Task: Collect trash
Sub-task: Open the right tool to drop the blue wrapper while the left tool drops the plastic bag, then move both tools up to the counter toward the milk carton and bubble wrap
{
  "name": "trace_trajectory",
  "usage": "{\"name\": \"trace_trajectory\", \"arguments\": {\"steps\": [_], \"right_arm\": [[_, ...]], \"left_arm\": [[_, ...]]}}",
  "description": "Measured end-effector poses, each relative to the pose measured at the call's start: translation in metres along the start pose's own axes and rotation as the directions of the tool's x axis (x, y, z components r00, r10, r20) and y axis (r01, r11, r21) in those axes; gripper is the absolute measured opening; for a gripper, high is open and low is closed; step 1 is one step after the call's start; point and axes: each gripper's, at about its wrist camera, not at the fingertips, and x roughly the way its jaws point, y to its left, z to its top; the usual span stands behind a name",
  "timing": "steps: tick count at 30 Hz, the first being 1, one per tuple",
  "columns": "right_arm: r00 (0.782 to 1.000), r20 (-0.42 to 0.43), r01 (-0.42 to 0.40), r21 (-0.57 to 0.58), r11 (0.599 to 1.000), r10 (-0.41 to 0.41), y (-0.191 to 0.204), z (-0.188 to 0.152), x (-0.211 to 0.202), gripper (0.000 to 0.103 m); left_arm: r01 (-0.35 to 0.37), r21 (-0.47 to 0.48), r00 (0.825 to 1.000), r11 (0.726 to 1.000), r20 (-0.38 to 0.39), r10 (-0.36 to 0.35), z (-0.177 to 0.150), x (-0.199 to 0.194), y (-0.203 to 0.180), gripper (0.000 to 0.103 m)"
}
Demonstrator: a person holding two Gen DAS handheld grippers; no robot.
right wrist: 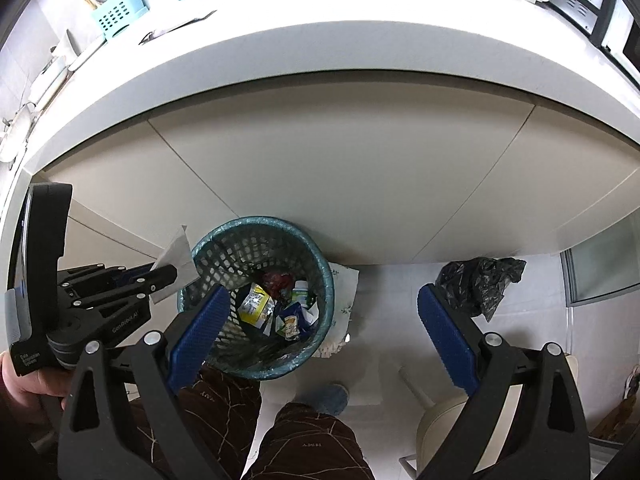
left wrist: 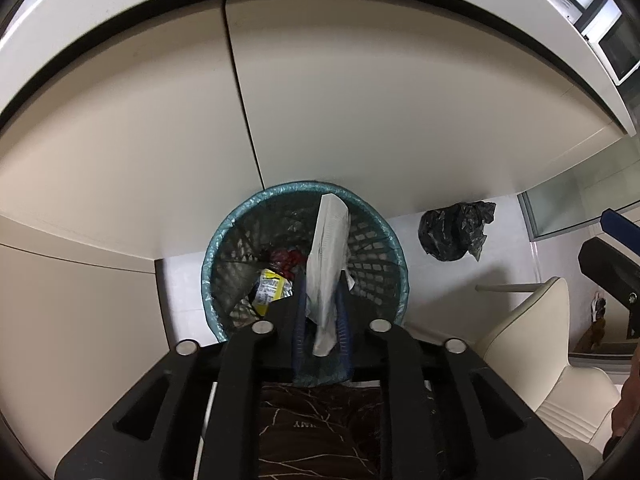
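**White wrapper held over the bin, ready to drop**

The left gripper (left wrist: 322,316) is clamped on a crumpled white wrapper (left wrist: 328,264), its blue pads pressed flat against the paper's lower part so the rest stands up past the fingertips. It holds the piece above the green mesh bin (left wrist: 224,240), seemingly so that a release lets the wrapper fall inside; from the right wrist view, though, the wrapper (right wrist: 176,256) sits near the bin's left rim (right wrist: 328,280), so I cannot tell whether it is fully over the opening. The bin stands on the pale floor against the cabinet front (left wrist: 360,120), lined with a bag and already holding packets and scraps. The right gripper (right wrist: 322,320) hangs above the bin with its jaws spread wide, holding nothing. A black plastic bag (right wrist: 480,284) lies on the floor to the right of the bin, just beyond the right finger, perhaps the next piece to gather
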Motion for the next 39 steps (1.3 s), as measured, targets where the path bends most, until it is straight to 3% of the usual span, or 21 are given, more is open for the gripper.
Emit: {"name": "trace_trajectory", "arguments": {"steps": [3, 5, 9, 11, 15, 17, 20, 32, 39], "right_arm": [[1.0, 0.002, -0.005, 0.003, 1.0, 0.005, 0.0, 0.002, -0.001, 0.091], [1.0, 0.001, -0.006, 0.002, 1.0, 0.006, 0.003, 0.005, -0.003, 0.091], [1.0, 0.003, -0.01, -0.008, 1.0, 0.01, 0.006, 0.011, -0.003, 0.091], [1.0, 0.007, -0.009, -0.011, 1.0, 0.009, 0.008, 0.015, -0.004, 0.091], [1.0, 0.023, -0.016, -0.002, 1.0, 0.016, 0.013, 0.026, -0.011, 0.091], [0.999, 0.039, -0.019, -0.001, 1.0, 0.019, 0.017, 0.033, -0.016, 0.091], [0.998, 0.065, -0.02, -0.002, 1.0, 0.02, 0.022, 0.046, -0.025, 0.091], [0.983, 0.182, -0.014, 0.021, 1.0, 0.009, 0.043, 0.117, -0.068, 0.091], [0.975, 0.224, 0.002, 0.026, 1.0, -0.008, 0.054, 0.172, -0.081, 0.091]], "left_arm": [[-0.004, 0.0, 1.0, 1.0, 0.014, 0.004, 0.003, -0.005, 0.0, 0.027], [-0.006, 0.002, 1.0, 1.0, 0.027, 0.006, 0.004, -0.006, -0.001, 0.041], [-0.011, -0.009, 0.999, 1.0, 0.033, 0.011, 0.009, -0.012, 0.005, 0.05], [-0.01, -0.011, 0.999, 1.0, 0.047, 0.011, 0.013, -0.018, 0.009, 0.06], [-0.003, -0.008, 0.998, 1.0, 0.063, 0.003, 0.02, -0.03, 0.013, 0.067], [0.002, -0.004, 0.996, 1.0, 0.088, -0.002, 0.024, -0.043, 0.015, 0.078], [0.004, 0.005, 0.991, 1.0, 0.133, -0.004, 0.03, -0.066, 0.02, 0.085], [0.017, 0.015, 0.962, 1.0, 0.271, -0.02, 0.085, -0.148, 0.042, 0.095], [0.009, 0.012, 0.946, 1.0, 0.325, -0.013, 0.148, -0.174, 0.075, 0.097]]}}
